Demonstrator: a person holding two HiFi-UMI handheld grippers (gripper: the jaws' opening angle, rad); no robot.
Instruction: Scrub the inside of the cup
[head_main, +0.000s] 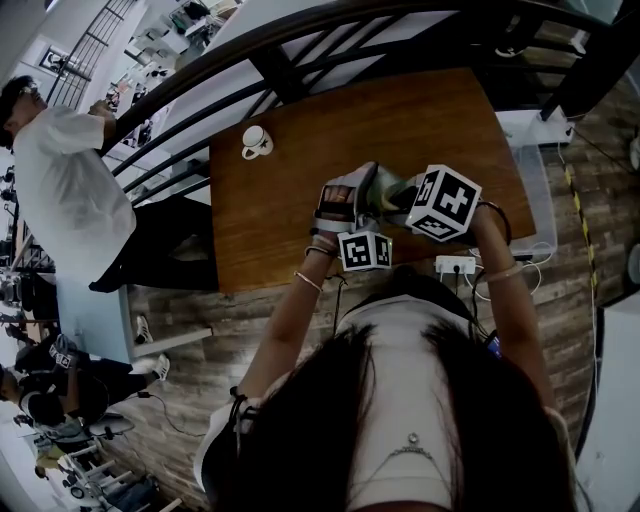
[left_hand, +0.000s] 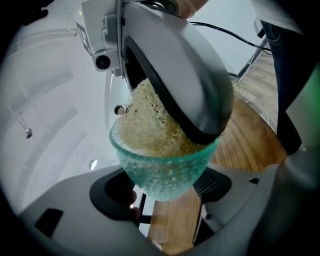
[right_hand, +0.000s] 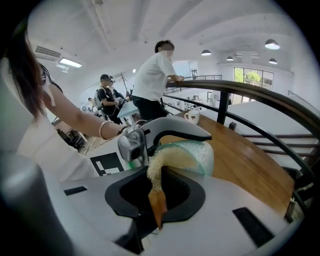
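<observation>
- Sponge (left_hand: 150, 125) is stuffed inside the cup (left_hand: 165, 172), so I think the scrubbing step is going on right now.
- The cup is green bumpy glass. It is up in the air above the table (head_main: 420, 120), over the table's near edge, and its mouth faces the right gripper (right_hand: 156, 192).
- The left gripper (left_hand: 162, 189) hugs the cup's lower part, one jaw on each side, pressed tight on the glass.
- The right gripper's jaws are almost together and pinch the sponge's brown tail. One grey jaw lies on top of the sponge at the cup's rim.
- A white mug (head_main: 256, 141) sits on the table's far left corner, well apart from the work. A person (head_main: 70, 190) stands past the table's left side.
- Next, I think the right gripper must twist and slide the sponge so it rubs the walls all round and the bottom too.
- The left gripper must hold the cup firm, since glass could slip or turn when it gets pushed.
</observation>
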